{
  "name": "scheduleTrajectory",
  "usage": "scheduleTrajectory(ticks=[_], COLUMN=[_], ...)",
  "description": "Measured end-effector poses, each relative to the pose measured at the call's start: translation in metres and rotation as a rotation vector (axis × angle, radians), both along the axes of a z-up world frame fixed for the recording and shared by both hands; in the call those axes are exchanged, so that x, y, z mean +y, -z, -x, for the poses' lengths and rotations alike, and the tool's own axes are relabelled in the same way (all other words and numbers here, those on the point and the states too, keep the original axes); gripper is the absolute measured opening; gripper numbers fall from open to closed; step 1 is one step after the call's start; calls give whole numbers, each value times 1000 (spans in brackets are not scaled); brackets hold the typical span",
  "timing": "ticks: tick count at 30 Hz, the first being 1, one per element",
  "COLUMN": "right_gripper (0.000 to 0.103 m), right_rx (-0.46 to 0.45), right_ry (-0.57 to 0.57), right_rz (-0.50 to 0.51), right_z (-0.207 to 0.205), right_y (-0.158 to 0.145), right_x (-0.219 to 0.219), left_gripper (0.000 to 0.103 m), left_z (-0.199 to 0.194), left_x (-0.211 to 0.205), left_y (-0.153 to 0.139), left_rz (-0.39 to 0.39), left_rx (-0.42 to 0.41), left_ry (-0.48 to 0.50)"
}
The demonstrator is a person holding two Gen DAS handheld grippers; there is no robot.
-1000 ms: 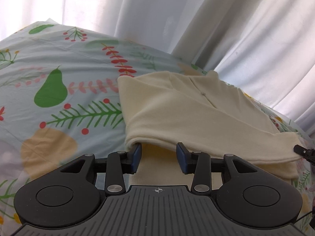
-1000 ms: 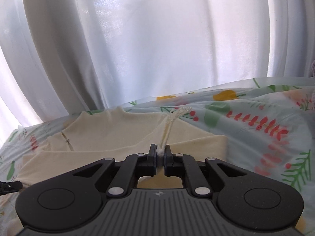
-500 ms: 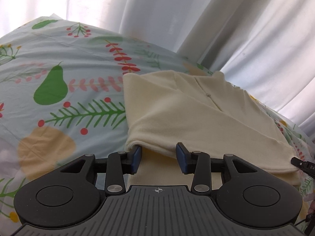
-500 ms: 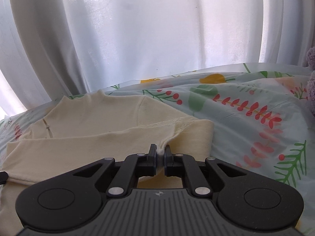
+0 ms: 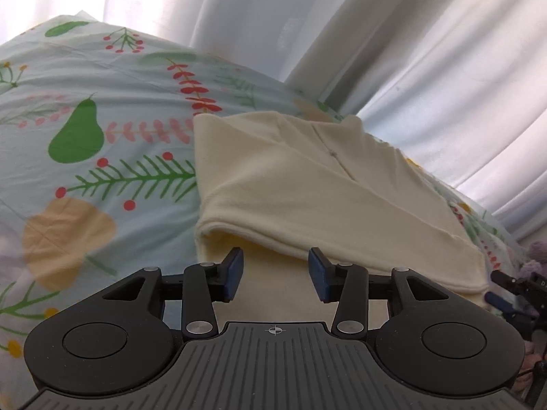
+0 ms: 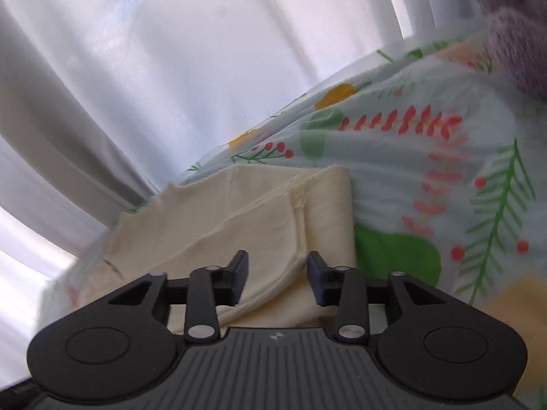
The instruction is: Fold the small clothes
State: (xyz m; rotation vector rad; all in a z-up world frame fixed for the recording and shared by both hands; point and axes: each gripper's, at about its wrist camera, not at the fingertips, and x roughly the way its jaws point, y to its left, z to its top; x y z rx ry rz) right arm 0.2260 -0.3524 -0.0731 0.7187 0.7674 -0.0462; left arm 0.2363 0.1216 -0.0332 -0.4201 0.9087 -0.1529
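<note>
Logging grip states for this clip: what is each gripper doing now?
Left gripper: jaws opening, gripping nothing, over the cream garment.
Right gripper: jaws opening, garment edge loose between them.

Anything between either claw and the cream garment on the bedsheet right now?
Nothing visible. The left claw has its jaws opening, right at the cream garment's folded edge, nothing gripped. The right claw is also opening, with the garment's hem corner lying loose between its jaws. Only the floral bedsheet lies around it.

Cream garment [image 5: 307, 184] lay folded flat on the printed bedsheet [image 5: 102, 143], upper layer doubled over lower, its rounded fold edge nearest, seam running diagonally.
</note>
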Motion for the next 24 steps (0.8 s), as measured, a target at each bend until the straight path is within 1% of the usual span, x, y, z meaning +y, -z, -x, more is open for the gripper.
scheduleTrajectory(ticks=[2,3,4,5,6,8,9,11,12,13,14,15,17,20,22,24], right_gripper=[47,47,47,47,46,45,38,33,27,22,10,7,7,7,6,6], right_rx=[-23,-22,-16,-2,16,41,49,60,63,68,72,77,71,55,52,44], right_ry=[3,-4,-11,-15,-15,22,43,65,63,64,64,65,65,55,53,60], right_rz=[-182,-247,-295,-318,-318,-285,-282,-320,-332,-317,-295,-271,-258,-194,-173,-175], right_z=[21,28,33,33,32,26,23,17,13,9,5,2,-4,-15,-22,-26], right_y=[1,4,9,15,19,28,31,37,39,40,41,42,43,39,39,40], right_x=[-3,0,2,5,7,10,10,9,10,10,11,11,8,9,10,7], left_gripper=[49,49,49,49,49,49,49,49,48,48,48,48,48,47,47,47], left_z=[3,2,0,-2,-4,-8,-9,-11,-12,-13,-14,-16,-21,-32,-36,-40], left_x=[-5,-9,-15,-21,-26,-36,-40,-45,-46,-47,-46,-44,-40,-35,-34,-36], left_y=[-2,-2,-1,0,1,6,9,13,15,16,18,18,18,21,21,19], left_rz=[64,82,93,91,83,74,62,42,37,33,35,36,32,1,-16,-37], left_rx=[0,4,6,8,12,13,25,35,40,49,53,53,43,37,23,20], left_ry=[25,36,54,68,74,92,91,102,104,102,101,95,75,33,39,42])
